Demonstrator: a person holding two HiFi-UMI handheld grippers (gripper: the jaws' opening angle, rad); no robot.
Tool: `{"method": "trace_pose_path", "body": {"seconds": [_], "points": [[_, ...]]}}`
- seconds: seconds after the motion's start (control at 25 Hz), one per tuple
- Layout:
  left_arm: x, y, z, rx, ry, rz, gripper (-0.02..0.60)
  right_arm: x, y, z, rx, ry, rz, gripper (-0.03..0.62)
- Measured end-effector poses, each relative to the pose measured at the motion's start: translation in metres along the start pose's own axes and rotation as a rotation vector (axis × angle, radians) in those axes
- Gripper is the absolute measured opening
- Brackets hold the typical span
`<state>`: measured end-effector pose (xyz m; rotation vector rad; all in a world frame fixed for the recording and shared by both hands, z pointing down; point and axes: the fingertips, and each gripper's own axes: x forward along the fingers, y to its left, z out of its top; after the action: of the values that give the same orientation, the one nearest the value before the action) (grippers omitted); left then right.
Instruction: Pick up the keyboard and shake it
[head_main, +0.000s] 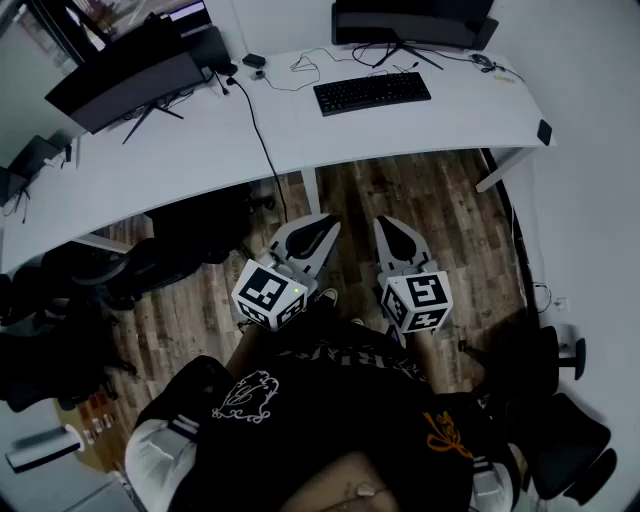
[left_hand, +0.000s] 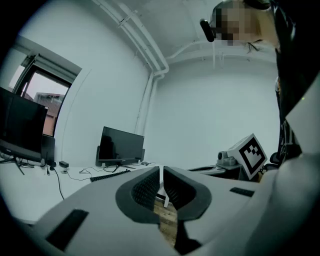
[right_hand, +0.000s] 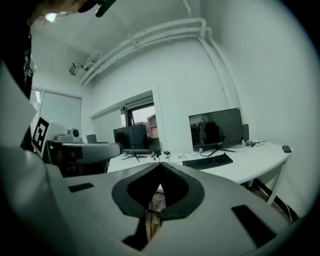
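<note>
A black keyboard (head_main: 372, 92) lies flat on the white desk (head_main: 200, 150), in front of the right-hand monitor (head_main: 412, 22). It also shows in the right gripper view as the keyboard (right_hand: 207, 161) and, small and far, in the left gripper view as the keyboard (left_hand: 109, 175). Both grippers hang over the wooden floor, well short of the desk. My left gripper (head_main: 322, 226) is shut with nothing in it. My right gripper (head_main: 392, 227) is shut and holds nothing either.
A second black monitor (head_main: 125, 72) stands at the desk's left, with cables (head_main: 255, 120) trailing across the top and down. Black office chairs (head_main: 190, 235) sit under the desk's left part. A desk leg (head_main: 495, 170) stands at the right.
</note>
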<state>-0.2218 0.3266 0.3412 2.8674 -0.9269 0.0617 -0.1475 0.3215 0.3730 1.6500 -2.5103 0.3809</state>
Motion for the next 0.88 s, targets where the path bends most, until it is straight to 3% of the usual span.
{"method": "trace_pose_path", "body": {"seconds": [0.88], "points": [[0.038,0.069,-0.002,-0.02,0.013,-0.053,0.026,0.067,-0.015,0.006,0.011,0.003,-0.02,0.014]]}}
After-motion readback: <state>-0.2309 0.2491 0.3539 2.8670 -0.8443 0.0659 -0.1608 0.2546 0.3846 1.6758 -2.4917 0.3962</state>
